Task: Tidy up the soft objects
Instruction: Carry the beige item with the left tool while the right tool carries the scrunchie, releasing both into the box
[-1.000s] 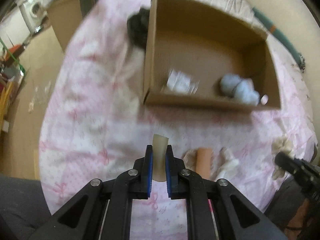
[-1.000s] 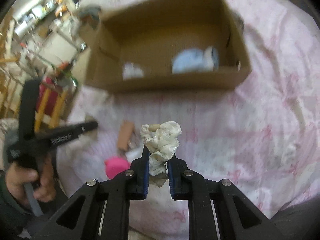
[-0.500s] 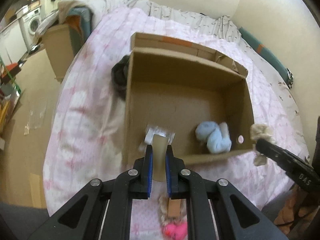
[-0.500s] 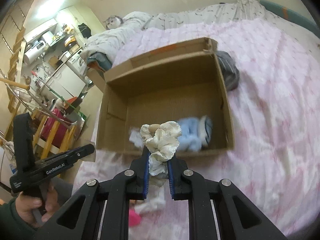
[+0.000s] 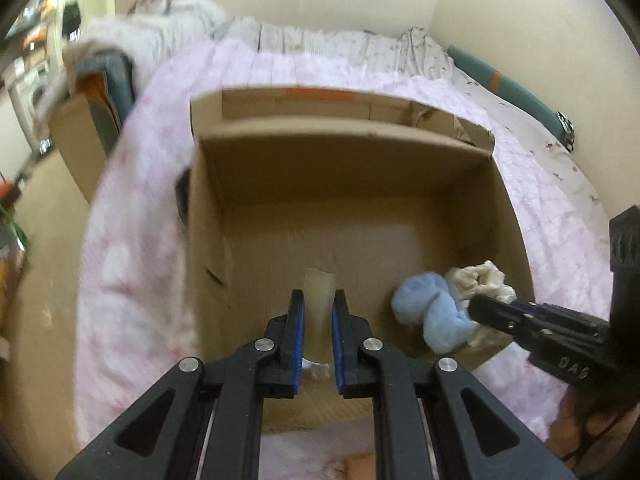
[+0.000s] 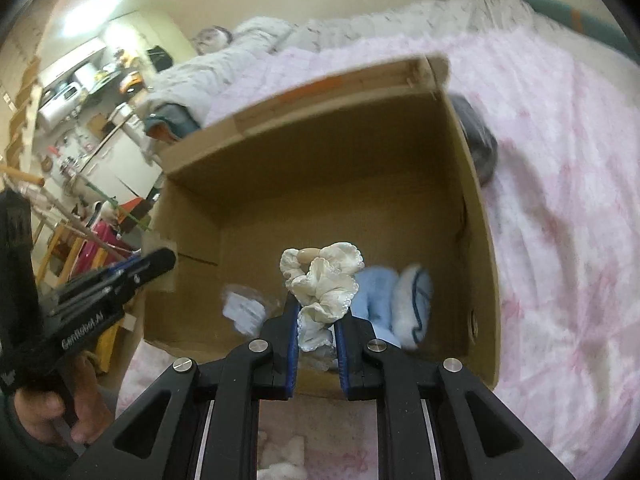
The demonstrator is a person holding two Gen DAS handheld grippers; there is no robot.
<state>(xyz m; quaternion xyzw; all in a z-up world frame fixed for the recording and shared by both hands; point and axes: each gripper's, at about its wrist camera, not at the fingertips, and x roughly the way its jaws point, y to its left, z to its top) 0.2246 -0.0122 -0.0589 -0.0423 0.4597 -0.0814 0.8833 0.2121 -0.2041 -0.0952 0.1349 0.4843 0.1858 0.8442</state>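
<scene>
Both loads hang over the cardboard box point(image 5: 352, 184) on the bed point(image 6: 560, 160), so the drop should wait until each clears the near wall. The left hand-held gripper point(image 5: 316, 312), nearly closed, pinches a beige strip point(image 5: 319, 284). The right hand-held gripper point(image 6: 317, 320) clamps a cream scrunchie point(image 6: 324, 276) above the blue sock point(image 6: 376, 292) inside.

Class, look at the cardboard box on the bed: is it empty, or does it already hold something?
Not empty. The cardboard box is open-topped and already holds a light blue soft bundle and a small clear packet on its floor.
</scene>
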